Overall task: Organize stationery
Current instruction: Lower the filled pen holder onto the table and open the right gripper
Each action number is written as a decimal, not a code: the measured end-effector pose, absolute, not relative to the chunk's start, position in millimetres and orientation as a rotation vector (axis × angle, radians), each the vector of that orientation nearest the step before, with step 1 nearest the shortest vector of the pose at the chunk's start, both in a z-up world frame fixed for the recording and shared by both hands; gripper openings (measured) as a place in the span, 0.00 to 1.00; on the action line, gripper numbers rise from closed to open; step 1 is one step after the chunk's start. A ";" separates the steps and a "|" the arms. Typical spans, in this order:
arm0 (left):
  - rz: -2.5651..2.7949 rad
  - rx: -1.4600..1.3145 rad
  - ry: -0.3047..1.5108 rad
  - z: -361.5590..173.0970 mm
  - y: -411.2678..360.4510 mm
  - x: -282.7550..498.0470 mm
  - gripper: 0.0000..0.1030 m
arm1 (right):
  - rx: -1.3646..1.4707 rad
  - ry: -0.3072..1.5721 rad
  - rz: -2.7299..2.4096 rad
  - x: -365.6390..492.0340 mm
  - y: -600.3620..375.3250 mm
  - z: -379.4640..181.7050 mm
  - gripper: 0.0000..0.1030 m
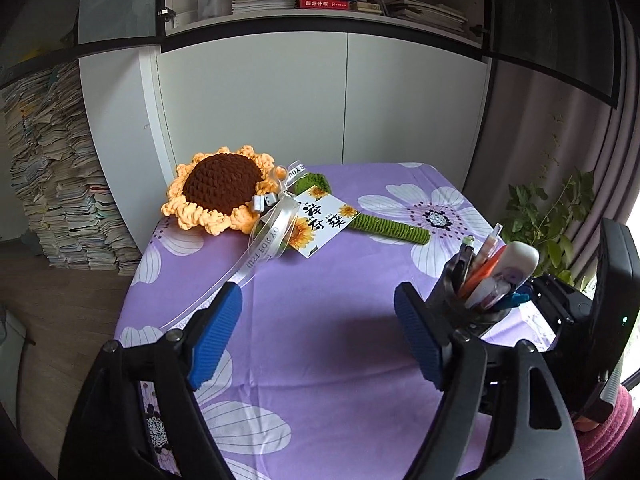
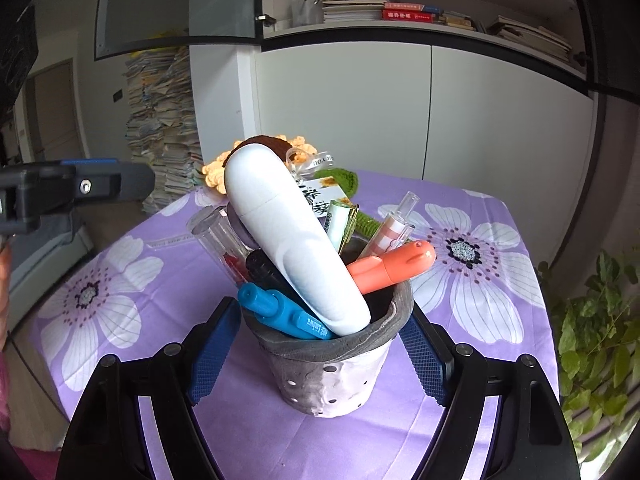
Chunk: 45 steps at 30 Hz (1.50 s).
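Left gripper (image 1: 318,330): black plastic arms, triangular cut-outs, round silver screws at pivots, ribbed blue pads on fingers (image 1: 214,336). Right gripper (image 2: 320,350): same black frame, same screws, ribbed blue pads on fingers (image 2: 425,364). Pink knitted sleeve (image 1: 606,426) behind right gripper body.

We are noting a smooth printed cloth (image 2: 168,288) in matt purple covering the worktop. The pot (image 2: 332,376) is showing a rough, matt grey surface like hand-shaped clay. The large white case (image 2: 292,248) is looking like smooth plastic with a soft sheen; the orange pen (image 2: 392,268) and blue pen (image 2: 284,314) are reading as glossy plastic, the clear tube (image 2: 396,224) as transparent plastic. The sunflower (image 1: 220,192) is showing coarse crocheted yarn, its ribbon (image 1: 264,240) sheer and satiny, its card (image 1: 324,220) smooth paper. The right claw's pads (image 2: 212,356) are appearing as ribbed blue rubber on matt black plastic.
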<state>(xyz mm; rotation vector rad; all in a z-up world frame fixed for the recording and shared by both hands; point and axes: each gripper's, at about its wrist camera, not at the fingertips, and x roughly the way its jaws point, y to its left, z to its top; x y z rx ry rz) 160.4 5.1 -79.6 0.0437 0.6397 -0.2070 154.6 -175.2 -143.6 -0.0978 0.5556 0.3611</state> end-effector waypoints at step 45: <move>-0.163 0.004 0.647 -131.9 87.8 170.0 0.80 | -0.097 0.592 0.266 212.5 -102.5 -120.5 0.70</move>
